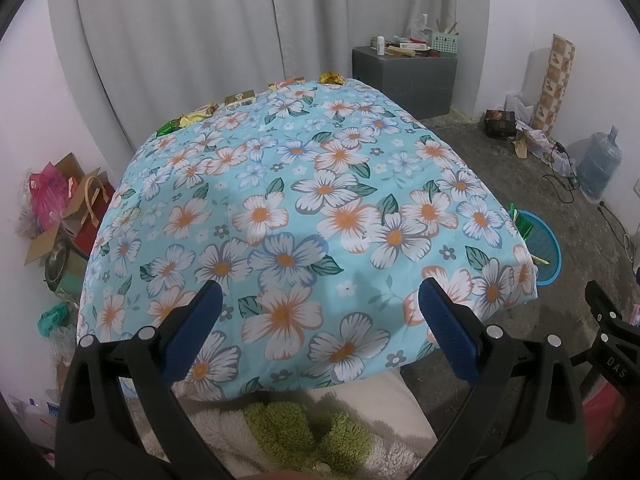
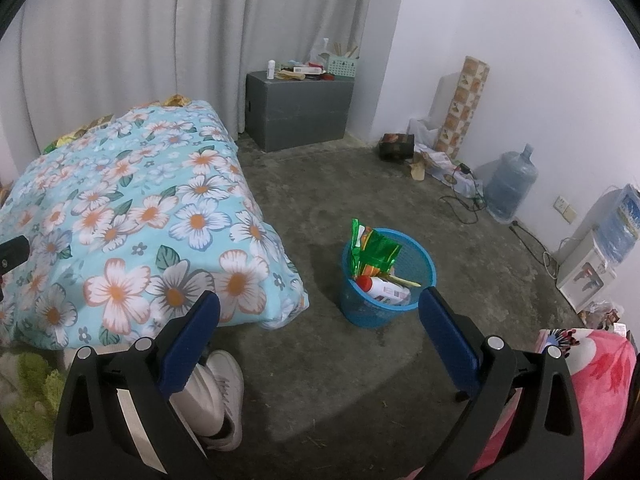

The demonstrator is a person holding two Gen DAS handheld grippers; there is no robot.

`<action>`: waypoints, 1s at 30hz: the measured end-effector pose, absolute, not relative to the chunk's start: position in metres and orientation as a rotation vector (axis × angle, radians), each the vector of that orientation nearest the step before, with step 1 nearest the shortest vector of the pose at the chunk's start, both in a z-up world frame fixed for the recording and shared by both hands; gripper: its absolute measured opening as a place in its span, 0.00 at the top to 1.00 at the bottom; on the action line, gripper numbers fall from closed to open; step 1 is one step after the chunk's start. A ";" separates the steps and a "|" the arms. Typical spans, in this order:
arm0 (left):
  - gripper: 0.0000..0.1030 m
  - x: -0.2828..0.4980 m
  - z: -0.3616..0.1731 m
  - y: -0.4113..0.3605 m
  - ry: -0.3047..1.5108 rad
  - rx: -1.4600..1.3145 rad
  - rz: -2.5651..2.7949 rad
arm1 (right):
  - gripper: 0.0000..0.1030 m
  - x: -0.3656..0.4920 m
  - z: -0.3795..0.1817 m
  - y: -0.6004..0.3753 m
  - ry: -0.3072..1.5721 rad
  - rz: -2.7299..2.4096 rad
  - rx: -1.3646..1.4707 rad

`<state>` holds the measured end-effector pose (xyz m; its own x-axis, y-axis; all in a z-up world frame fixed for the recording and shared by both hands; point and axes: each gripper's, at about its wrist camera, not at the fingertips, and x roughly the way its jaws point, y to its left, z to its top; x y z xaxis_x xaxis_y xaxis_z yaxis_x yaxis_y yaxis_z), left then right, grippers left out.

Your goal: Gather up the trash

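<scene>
A bed with a blue floral quilt (image 1: 304,200) fills the left wrist view. Several wrappers and small boxes lie along its far edge: a gold wrapper (image 1: 332,77), a box (image 1: 240,99), a yellow packet (image 1: 198,115), a green wrapper (image 1: 168,126). My left gripper (image 1: 320,300) is open and empty above the quilt's near end. A blue trash basket (image 2: 386,276) stands on the floor right of the bed, holding green wrappers (image 2: 372,252) and a white bottle (image 2: 384,288). It also shows in the left wrist view (image 1: 542,248). My right gripper (image 2: 320,312) is open and empty, near the basket.
A grey cabinet (image 2: 300,110) with clutter stands by the curtain. A water jug (image 2: 510,184), cables and boxes line the right wall. Bags and cardboard (image 1: 60,216) pile up left of the bed. A white shoe (image 2: 224,392) and a pink blanket (image 2: 600,392) are close below.
</scene>
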<state>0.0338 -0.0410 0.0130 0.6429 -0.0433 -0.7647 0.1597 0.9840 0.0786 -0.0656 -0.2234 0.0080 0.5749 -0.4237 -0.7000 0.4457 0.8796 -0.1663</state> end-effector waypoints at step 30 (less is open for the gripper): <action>0.09 0.034 0.011 -0.040 0.870 0.144 -0.116 | 0.06 -0.065 0.008 -0.221 0.810 -0.509 0.032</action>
<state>0.0340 -0.0398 0.0115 0.6394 -0.0428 -0.7676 0.1599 0.9840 0.0782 -0.0650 -0.2210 0.0079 0.5761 -0.4231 -0.6993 0.4469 0.8794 -0.1640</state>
